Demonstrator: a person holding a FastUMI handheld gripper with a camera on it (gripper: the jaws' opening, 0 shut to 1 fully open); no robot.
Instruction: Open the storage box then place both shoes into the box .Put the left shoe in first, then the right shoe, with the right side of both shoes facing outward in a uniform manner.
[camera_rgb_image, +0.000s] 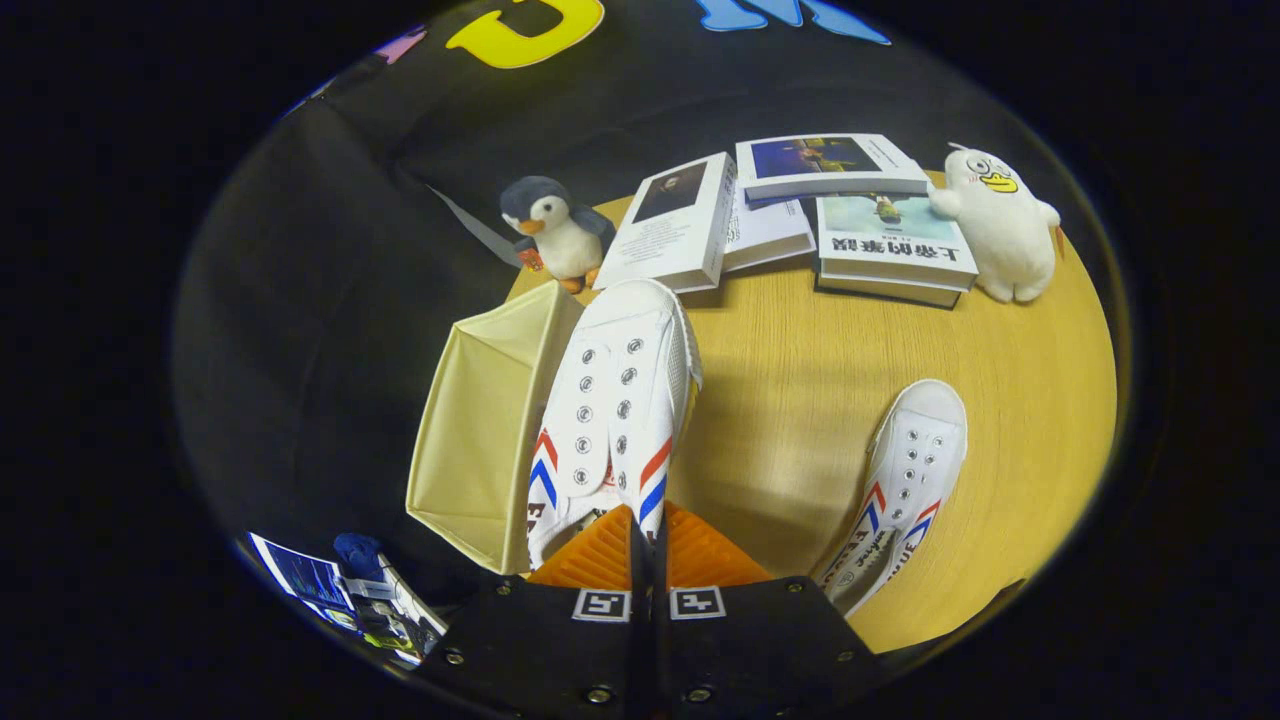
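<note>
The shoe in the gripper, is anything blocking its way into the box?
Nothing visible does. The gripper is shut on the shoe, which hangs right beside the open box, its edge overlapping the box's rim. The penguin and books sit beyond, and the other shoe lies off to the other side on the table.

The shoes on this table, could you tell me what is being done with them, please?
A person's handheld gripper has its jaws shut on one white shoe, holding it up beside the open cream storage box. The second shoe lies on the wooden table to the right. Neither shoe is in the box yet. Books and two plush toys sit beyond.
</note>
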